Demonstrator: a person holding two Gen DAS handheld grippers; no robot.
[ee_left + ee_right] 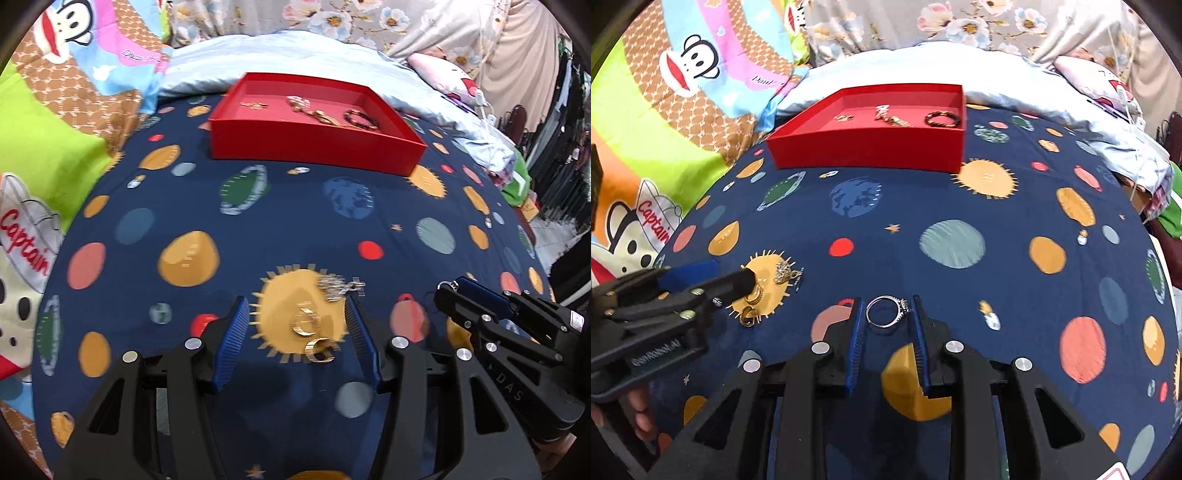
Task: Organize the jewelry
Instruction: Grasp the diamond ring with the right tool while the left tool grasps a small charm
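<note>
Ahead of both tongs, the red tray sits far off on the bed; left tongs gape around gold earrings, right tongs pinch the silver ring

A bed under a navy planet-print sheet (cartoon monkey bedding left), floral curtain behind

One red tray upper centre, holding three jewelry pieces: one small gold item, one gold-and-silver cluster, one dark beaded bracelet. On the sheet, lower centre of the left view: two gold hoop earrings, one silver sparkly piece. One silver ring, centre of the right view; two grippers.
</note>
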